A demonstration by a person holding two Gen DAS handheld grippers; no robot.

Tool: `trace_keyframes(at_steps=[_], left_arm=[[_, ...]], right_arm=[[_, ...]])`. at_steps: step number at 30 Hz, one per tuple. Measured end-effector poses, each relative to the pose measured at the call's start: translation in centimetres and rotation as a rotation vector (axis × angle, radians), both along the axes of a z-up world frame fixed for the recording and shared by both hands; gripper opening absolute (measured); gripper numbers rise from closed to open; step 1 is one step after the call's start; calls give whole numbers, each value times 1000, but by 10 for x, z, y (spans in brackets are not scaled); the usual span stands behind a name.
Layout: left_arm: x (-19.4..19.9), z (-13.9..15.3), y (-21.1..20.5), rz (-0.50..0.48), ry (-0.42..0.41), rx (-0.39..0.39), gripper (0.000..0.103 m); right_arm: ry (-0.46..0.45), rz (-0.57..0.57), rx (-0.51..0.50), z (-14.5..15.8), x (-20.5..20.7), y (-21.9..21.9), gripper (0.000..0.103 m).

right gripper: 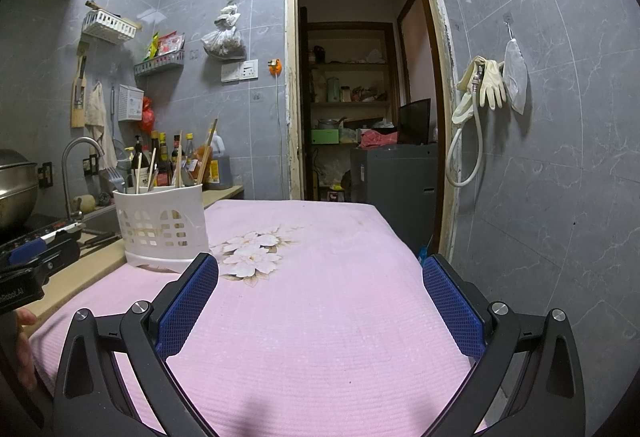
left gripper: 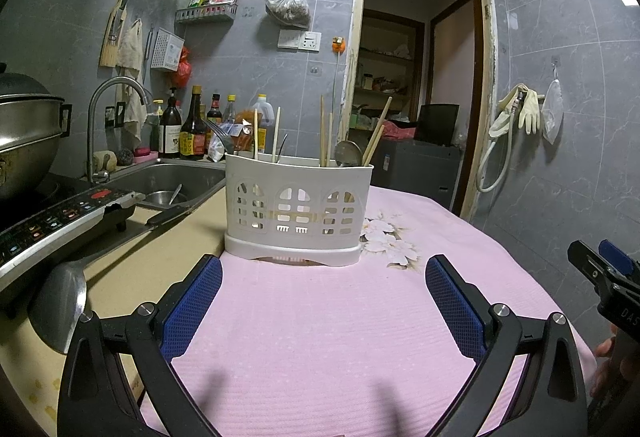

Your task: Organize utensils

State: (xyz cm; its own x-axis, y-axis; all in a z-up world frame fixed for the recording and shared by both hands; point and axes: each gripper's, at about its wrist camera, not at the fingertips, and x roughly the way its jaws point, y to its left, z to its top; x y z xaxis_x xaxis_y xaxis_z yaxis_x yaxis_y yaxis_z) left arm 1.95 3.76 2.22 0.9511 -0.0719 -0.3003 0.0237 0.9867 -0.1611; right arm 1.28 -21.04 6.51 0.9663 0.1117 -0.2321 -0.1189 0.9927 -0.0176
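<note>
A white slotted utensil holder (left gripper: 298,215) stands on the pink cloth (left gripper: 320,337), straight ahead of my left gripper (left gripper: 324,273). It holds several wooden chopsticks (left gripper: 323,131), a metal spoon (left gripper: 347,154) and a fork (left gripper: 219,135). The holder also shows at the left in the right wrist view (right gripper: 162,227). My left gripper is open and empty, just short of the holder. My right gripper (right gripper: 320,271) is open and empty over the cloth, to the right of the holder. A metal ladle (left gripper: 60,303) lies on the counter at the left.
A sink (left gripper: 176,177) with a tap (left gripper: 114,89) and a bowl lies left of the holder. An induction cooker (left gripper: 52,221) with a steel pot (left gripper: 24,129) stands at far left. Sauce bottles (left gripper: 192,129) line the wall. A doorway (right gripper: 360,97) opens behind.
</note>
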Motion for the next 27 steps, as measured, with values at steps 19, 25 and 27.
trace_keyframes(at_steps=[19,25,27], left_arm=[[-1,1,-2,-1,-2,1,100],[-1,0,-2,-1,-1,0,100],[0,0,-2,-2,-2,0,100]], right_arm=[[0,0,-1,0,0,0,103],[0,-1,-1,0,0,0,103],[1,-1,-1,0,0,0,103]])
